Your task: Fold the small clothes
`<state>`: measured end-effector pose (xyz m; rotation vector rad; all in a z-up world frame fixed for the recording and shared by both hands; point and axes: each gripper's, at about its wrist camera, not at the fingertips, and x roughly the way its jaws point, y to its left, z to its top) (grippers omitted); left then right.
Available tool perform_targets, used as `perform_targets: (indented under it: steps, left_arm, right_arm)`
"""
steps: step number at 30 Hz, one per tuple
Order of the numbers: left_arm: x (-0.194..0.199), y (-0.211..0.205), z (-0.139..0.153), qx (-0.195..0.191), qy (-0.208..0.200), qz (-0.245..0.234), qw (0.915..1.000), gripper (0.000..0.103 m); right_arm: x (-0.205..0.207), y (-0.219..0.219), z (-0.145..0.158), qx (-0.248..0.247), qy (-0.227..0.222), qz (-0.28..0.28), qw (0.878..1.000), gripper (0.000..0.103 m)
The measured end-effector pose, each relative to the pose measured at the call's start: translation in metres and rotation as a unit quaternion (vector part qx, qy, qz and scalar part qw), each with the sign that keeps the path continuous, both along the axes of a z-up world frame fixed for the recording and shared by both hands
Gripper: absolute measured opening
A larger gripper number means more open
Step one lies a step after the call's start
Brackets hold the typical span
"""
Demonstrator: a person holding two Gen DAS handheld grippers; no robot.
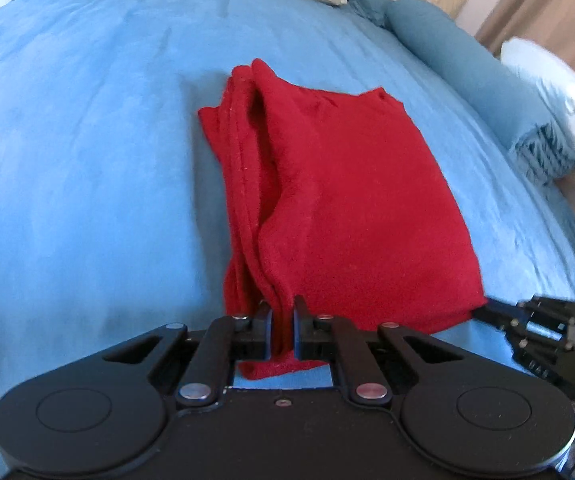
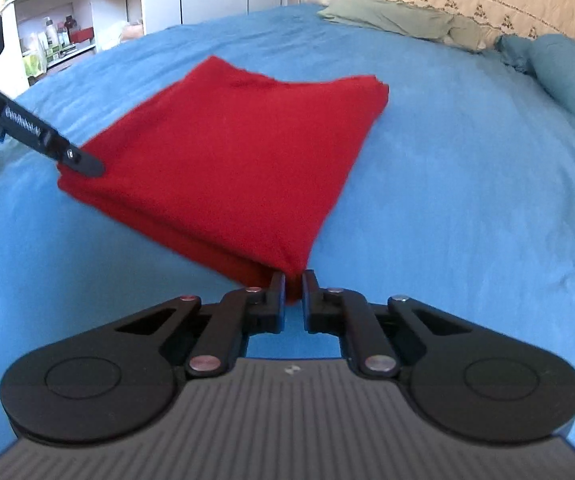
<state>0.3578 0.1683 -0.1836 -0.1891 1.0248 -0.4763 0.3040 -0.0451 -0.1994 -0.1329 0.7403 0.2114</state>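
Looking through both wrist cams right now, here's what I've got:

Hidden stuff: the near end of the red garment [image 1: 351,200] drops behind my left gripper [image 1: 282,322] and only peeks out under the linkage, so I can't see how that edge finishes. The layers underneath are only visible as stacked hems along the left side. My right gripper [image 1: 499,316] is cut off at the frame edge in the left view, and a bit blurry.

Left jaws: closed down on the near corner of the red garment, fabric pinched between the fingers [image 1: 265,316].

Right jaws: pinching the other near corner, red cloth sitting between the narrow gap at right gripper [image 2: 293,280].

Other view of left: left gripper [image 2: 87,164] comes in from the left edge and its tip sits on the far corner from that cam. Whether the fingers are closed is hard to say from this angle.

Where it is: red garment [image 2: 231,160] lies folded on the blue bedspread [image 2: 467,200], roughly mid-bed.

Long axis: runs away from my left cam toward the pillows, near short edge held between both grippers, and the open layered edges face left.

Background: green cloth [image 2: 391,18] and a blue bolster [image 2: 571,80] up by the headboard, shelves [image 2: 59,28] off to the left.
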Motion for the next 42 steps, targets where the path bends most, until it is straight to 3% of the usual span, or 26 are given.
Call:
perform_targets:
  steps: [4, 5, 6, 7, 8, 9, 12, 14, 18, 22, 24, 26, 29, 31, 34, 37, 40, 42]
  left_arm:
    - [-0.006, 0.005, 0.004, 0.005, -0.004, -0.001, 1.0000, 0.016]
    - [-0.008, 0.008, 0.006, -0.002, -0.002, 0.002, 1.0000, 0.018]
    - [-0.007, 0.010, 0.010, -0.009, -0.002, 0.008, 0.9999, 0.026]
    - [-0.007, 0.012, 0.015, -0.008, -0.007, 0.011, 0.9999, 0.044]
    - [-0.008, 0.011, 0.020, 0.008, -0.018, 0.016, 0.9997, 0.055]
    - [-0.009, 0.011, 0.024, 0.032, -0.032, 0.021, 0.9988, 0.071]
    - [-0.007, 0.006, 0.021, 0.101, -0.043, 0.030, 0.9936, 0.075]
    - [-0.005, 0.007, 0.014, 0.100, -0.030, 0.028, 0.9942, 0.076]
    - [-0.004, 0.000, 0.006, 0.133, -0.047, 0.014, 0.9899, 0.080]
    - [-0.003, 0.001, 0.017, 0.121, -0.043, 0.028, 0.9914, 0.082]
    - [-0.003, 0.002, 0.036, 0.097, -0.065, 0.033, 0.9927, 0.088]
    - [0.003, -0.001, 0.057, 0.085, -0.096, 0.044, 0.9908, 0.103]
    - [0.026, -0.011, 0.075, 0.065, -0.123, 0.037, 0.9896, 0.103]
    - [0.058, -0.020, 0.070, 0.045, -0.081, 0.006, 0.9957, 0.103]
    - [0.101, -0.025, 0.045, 0.003, -0.007, -0.010, 0.9999, 0.101]
    - [0.127, -0.020, 0.019, -0.025, 0.052, 0.007, 0.9983, 0.085]
    - [0.138, -0.019, -0.001, -0.061, 0.085, 0.002, 0.9945, 0.076]
    - [0.145, -0.026, -0.010, -0.052, 0.090, -0.004, 0.9946, 0.075]
  right_arm:
    - [-0.005, -0.002, 0.003, -0.001, 0.006, 0.010, 1.000, 0.027]
    - [-0.008, -0.002, 0.006, 0.001, -0.001, 0.011, 1.000, 0.041]
    - [-0.011, -0.003, 0.012, 0.010, -0.010, 0.015, 1.000, 0.067]
    - [-0.013, -0.005, 0.018, 0.021, -0.024, 0.019, 0.999, 0.079]
    - [-0.015, -0.004, 0.025, 0.031, -0.043, 0.023, 0.998, 0.092]
    - [-0.013, -0.001, 0.030, 0.032, -0.058, 0.024, 0.998, 0.098]
    - [0.009, 0.011, 0.032, 0.009, -0.063, 0.003, 0.998, 0.099]
    - [0.025, 0.014, 0.024, 0.003, -0.046, -0.018, 0.999, 0.099]
    - [0.039, 0.014, 0.001, -0.015, -0.010, -0.027, 0.999, 0.099]
    - [0.035, 0.000, 0.010, 0.005, -0.010, -0.027, 1.000, 0.099]
    - [0.031, -0.009, 0.027, 0.021, -0.026, -0.013, 0.999, 0.102]
    - [0.035, -0.019, 0.046, 0.042, -0.035, -0.002, 0.999, 0.103]
    - [0.060, -0.031, 0.071, 0.078, -0.015, -0.005, 0.997, 0.103]
    - [0.086, -0.037, 0.078, 0.102, 0.031, -0.014, 0.994, 0.103]
    - [0.126, -0.053, 0.069, 0.170, 0.101, -0.038, 0.980, 0.103]
    - [0.149, -0.062, 0.054, 0.206, 0.129, -0.060, 0.968, 0.103]
    - [0.161, -0.064, 0.039, 0.223, 0.153, -0.063, 0.961, 0.103]
    - [0.166, -0.064, 0.029, 0.225, 0.166, -0.064, 0.958, 0.099]
